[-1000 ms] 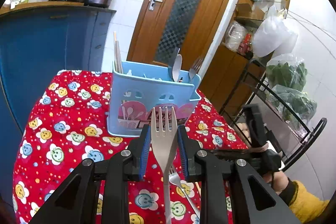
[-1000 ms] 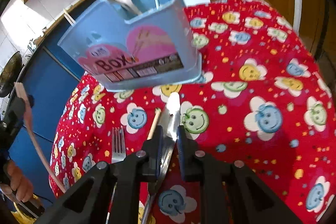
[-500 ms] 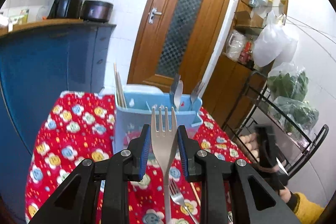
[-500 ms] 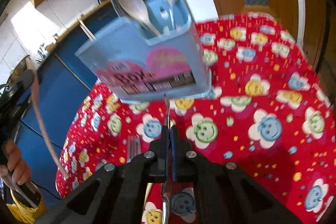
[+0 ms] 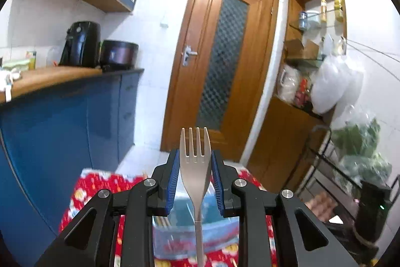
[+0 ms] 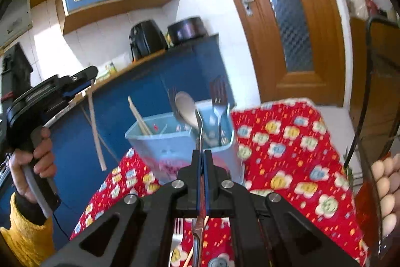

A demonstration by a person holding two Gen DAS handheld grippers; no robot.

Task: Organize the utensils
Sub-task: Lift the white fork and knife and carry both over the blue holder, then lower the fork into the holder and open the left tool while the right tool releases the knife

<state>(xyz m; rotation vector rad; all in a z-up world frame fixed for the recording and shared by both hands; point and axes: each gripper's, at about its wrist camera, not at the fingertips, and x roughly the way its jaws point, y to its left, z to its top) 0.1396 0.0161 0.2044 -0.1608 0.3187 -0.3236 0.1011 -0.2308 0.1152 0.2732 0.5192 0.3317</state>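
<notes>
My left gripper [image 5: 195, 162] is shut on a steel fork [image 5: 195, 159], tines up, held high above the light-blue utensil box [image 5: 185, 239], which lies low in the left wrist view. My right gripper [image 6: 202, 154] is shut on a thin steel utensil [image 6: 199, 131] seen edge-on, its kind unclear, raised in front of the box [image 6: 165, 144]. The box holds a spoon [image 6: 186, 109], forks [image 6: 219, 101] and chopsticks [image 6: 138, 116]. The left gripper shows in the right wrist view [image 6: 75, 84] with the fork handle [image 6: 96, 134] hanging down.
The table has a red flower-print cloth [image 6: 287, 152]. A fork [image 6: 176, 237] and a chopstick [image 6: 190, 254] lie on it below my right gripper. Blue cabinets [image 5: 62, 121] stand left, a wooden door [image 5: 220, 61] behind, a wire rack [image 5: 350, 182] right.
Both grippers have risen from the table with their utensils. The right gripper shut on its utensil and lifted it; the left raised the fork well above the box.
</notes>
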